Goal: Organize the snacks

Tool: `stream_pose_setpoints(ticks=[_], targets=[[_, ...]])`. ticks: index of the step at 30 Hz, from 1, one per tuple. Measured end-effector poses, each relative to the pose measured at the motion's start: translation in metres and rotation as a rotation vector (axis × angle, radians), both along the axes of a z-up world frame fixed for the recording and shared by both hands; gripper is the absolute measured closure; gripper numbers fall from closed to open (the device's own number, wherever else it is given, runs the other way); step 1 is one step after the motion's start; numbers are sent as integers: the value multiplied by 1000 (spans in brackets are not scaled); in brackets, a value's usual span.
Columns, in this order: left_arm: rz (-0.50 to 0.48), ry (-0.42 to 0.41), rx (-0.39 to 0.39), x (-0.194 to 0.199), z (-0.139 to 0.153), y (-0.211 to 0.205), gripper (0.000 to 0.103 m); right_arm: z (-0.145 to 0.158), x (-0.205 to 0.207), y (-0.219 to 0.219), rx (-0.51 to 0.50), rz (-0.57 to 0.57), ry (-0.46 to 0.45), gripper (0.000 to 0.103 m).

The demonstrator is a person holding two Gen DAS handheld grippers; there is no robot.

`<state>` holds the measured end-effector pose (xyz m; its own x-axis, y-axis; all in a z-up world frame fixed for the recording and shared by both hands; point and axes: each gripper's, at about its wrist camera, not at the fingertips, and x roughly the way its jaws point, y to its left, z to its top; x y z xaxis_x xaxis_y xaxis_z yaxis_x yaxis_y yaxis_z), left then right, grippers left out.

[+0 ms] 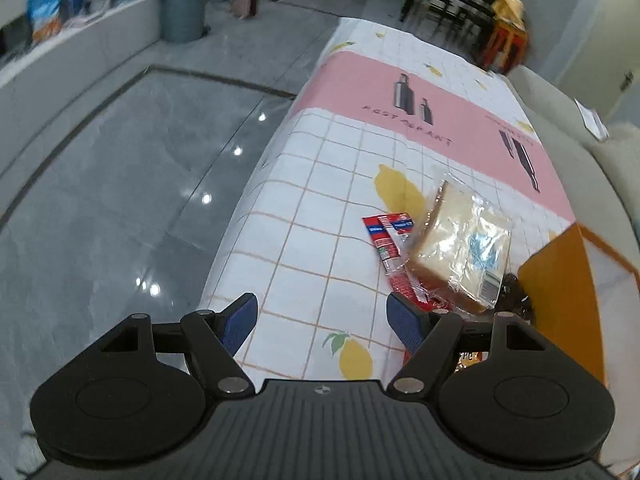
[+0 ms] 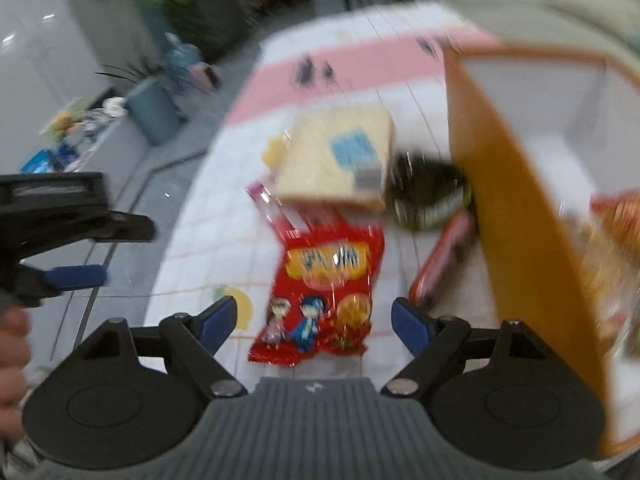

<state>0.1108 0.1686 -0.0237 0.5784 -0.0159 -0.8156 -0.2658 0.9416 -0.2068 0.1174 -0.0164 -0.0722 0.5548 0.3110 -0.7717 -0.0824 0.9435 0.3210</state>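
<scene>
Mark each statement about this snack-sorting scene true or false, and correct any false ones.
1. The wrapped bread lies on the tablecloth. True.
2. The right gripper clamps the red snack bag. False: its jaws stand apart, clear of the bag.
3. The orange box already holds a snack. True.
4. The left gripper holds the bread. False: it is empty and open.

The tablecloth [image 1: 400, 92] reads, seemingly, "RESTAURANT"; snack labels stay unreadable.
</scene>
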Motion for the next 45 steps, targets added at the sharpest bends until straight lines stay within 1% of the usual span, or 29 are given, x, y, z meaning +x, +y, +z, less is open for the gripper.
stream_pose_setpoints(ticks=[1, 4, 6, 8, 12, 14, 16, 18, 22, 24, 25, 26, 27, 28, 29, 32, 35, 37, 38, 41, 43, 45], targets=[[-12, -4, -8, 1, 0, 0, 17, -5, 3, 5, -5, -3, 12, 20], [0, 9, -58, 7, -5, 5, 17, -11, 6, 23, -65, 3, -22, 20], [9, 27, -78, 11, -10, 9, 17, -18, 10, 32, -111, 2, -33, 20], [4, 35, -79, 15, -15, 10, 17, -26, 14, 40, -143, -7, -34, 20], [5, 39, -47, 16, -19, 11, 17, -38, 22, 45, -187, -12, -29, 20], [1, 29, -56, 16, -18, 11, 17, -42, 23, 46, -189, 6, -24, 21], [-18, 2, -78, 15, -15, 8, 17, -43, 21, 48, -207, 20, -65, 22], [-38, -28, -83, 14, -11, 4, 17, -46, 22, 47, -210, 27, -81, 25], [-75, -64, -39, 17, -8, -6, 17, -47, 16, 43, -199, 34, -123, 30], [-126, -68, -18, 24, -9, -10, 17, -46, 13, 39, -187, 40, -126, 30], [-166, -69, -21, 29, -10, -11, 17, -46, 13, 37, -178, 46, -127, 30], [-214, -68, -40, 36, -12, -10, 17, -46, 13, 34, -172, 52, -128, 31], [-240, -65, -65, 42, -15, -8, 17, -46, 13, 32, -165, 59, -130, 31], [-258, -66, -99, 49, -18, -5, 20, -47, 12, 30, -159, 64, -133, 31], [-268, -74, -133, 57, -20, -2, 22, -47, 12, 28, -155, 67, -136, 31], [-293, -86, -224, 81, -32, 7, 23, -47, 10, 25, -141, 74, -149, 31], [-344, -52, -334, 111, -51, 14, 23, -48, 8, 26, -149, 94, -170, 31], [-400, -10, -372, 127, -63, 13, 23, -48, 7, 26, -152, 96, -167, 31], [-417, -1, -387, 134, -69, 13, 23, -47, 7, 25, -144, 90, -161, 31], [-430, 29, -444, 152, -84, 16, 23, -47, 7, 24, -136, 93, -166, 30], [-440, 23, -480, 162, -90, 17, 23, -48, 5, 24, -143, 105, -178, 30], [-486, 11, -551, 169, -96, 19, 23, -48, 5, 24, -140, 110, -186, 30]])
